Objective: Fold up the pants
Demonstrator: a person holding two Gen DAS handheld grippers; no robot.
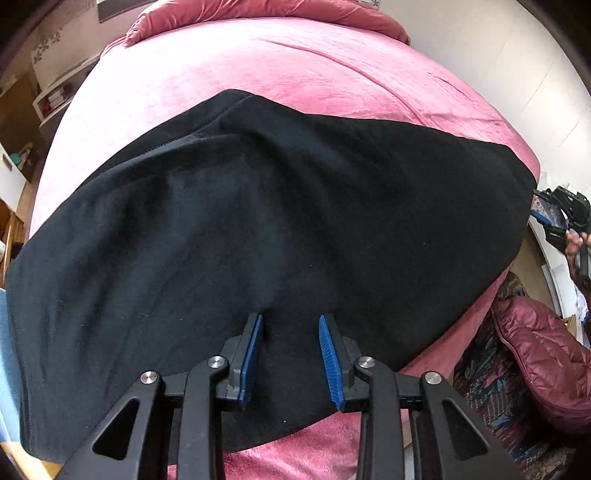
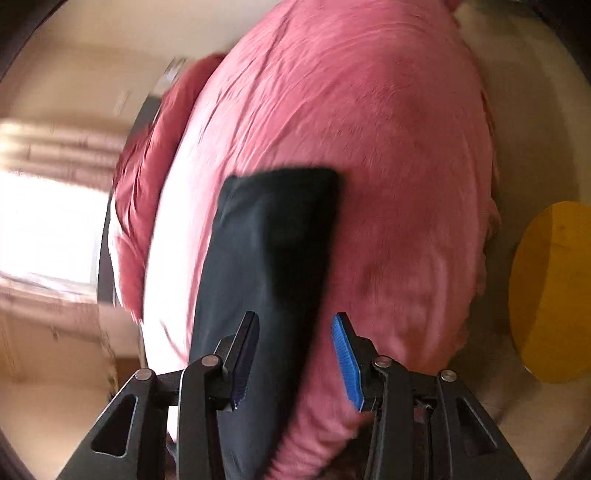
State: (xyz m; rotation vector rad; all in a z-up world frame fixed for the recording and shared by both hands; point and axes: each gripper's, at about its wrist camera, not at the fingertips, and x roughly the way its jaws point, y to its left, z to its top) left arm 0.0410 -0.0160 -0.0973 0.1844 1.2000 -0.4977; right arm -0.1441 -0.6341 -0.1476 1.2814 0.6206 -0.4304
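Observation:
Black pants (image 1: 258, 229) lie spread wide across the pink bed cover (image 1: 258, 66), reaching both side edges in the left wrist view. My left gripper (image 1: 291, 317) points down over the near edge of the pants. It is open, its blue pads (image 1: 330, 350) apart with only flat fabric below them. My right gripper (image 1: 561, 218) shows at the far right, off the bed, held by a hand. In the blurred right wrist view the pants (image 2: 266, 251) run away lengthwise. The right gripper (image 2: 295, 315) is open, one finger over the pants, the other over the pink cover (image 2: 388, 147).
A dark red quilted jacket (image 1: 546, 354) lies on patterned fabric beside the bed at right. Shelves (image 1: 55, 96) stand at the left, and a pink pillow (image 1: 258, 14) lies at the bed's far end. A yellow round surface (image 2: 554, 291) sits right of the bed. A bright window (image 2: 48, 225) is at left.

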